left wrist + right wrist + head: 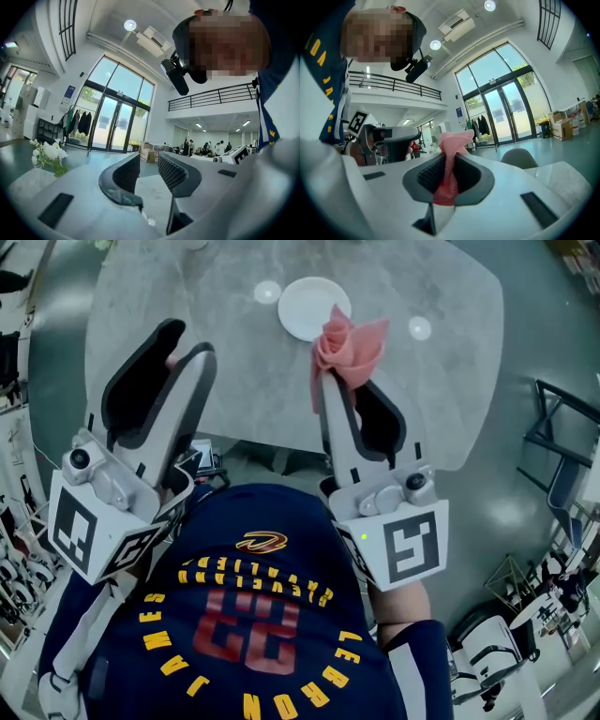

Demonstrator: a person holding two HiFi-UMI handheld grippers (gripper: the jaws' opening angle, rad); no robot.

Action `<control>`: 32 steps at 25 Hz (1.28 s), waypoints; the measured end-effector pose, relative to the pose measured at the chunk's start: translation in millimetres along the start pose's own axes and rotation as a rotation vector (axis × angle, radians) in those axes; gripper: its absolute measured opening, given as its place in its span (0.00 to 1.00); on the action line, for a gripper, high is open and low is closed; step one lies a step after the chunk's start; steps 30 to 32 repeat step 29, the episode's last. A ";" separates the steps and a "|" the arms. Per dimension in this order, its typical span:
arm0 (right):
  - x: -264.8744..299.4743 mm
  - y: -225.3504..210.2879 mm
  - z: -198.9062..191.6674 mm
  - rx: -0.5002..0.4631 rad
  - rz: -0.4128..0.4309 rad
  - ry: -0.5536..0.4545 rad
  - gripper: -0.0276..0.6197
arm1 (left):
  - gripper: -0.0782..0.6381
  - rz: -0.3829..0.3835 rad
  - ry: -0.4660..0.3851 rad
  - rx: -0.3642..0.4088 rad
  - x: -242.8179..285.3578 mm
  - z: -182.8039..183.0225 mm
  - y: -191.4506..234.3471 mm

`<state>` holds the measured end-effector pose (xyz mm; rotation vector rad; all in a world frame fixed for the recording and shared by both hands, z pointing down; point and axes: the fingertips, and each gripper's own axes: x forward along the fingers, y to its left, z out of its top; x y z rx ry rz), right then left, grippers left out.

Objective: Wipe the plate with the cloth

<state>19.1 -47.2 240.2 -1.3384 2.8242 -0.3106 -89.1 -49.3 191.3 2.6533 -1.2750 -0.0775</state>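
Cloth [352, 345] was clamped between fingers of the right gripper [339, 382]; plate [302, 307] lay just beyond them, slightly leftward. Left gripper [187, 341] gaped empty, farther.

Your cloth [353, 345] is covering the near right rim of the plate [306, 307], and your right gripper [343, 382] is hiding the cloth's lower end.

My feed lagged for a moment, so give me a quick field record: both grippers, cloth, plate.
left gripper: open, nothing between its jaws
right gripper: shut on the cloth
cloth: pink, bunched, sticking out past the jaws
plate: white, on the grey table, bare where visible
cloth versus plate: overlaps the plate's right edge in the head view; contact cannot be told
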 end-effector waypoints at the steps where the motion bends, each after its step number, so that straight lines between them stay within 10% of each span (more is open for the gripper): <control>1: -0.7 -0.8 -0.7 0.002 -0.003 -0.001 0.10 | 0.28 0.001 0.003 -0.010 0.4 -1.5 0.9; 32: -14.0 -4.7 -5.8 0.007 -0.022 0.016 0.10 | 0.28 0.009 0.011 -0.018 3.0 -4.4 -5.6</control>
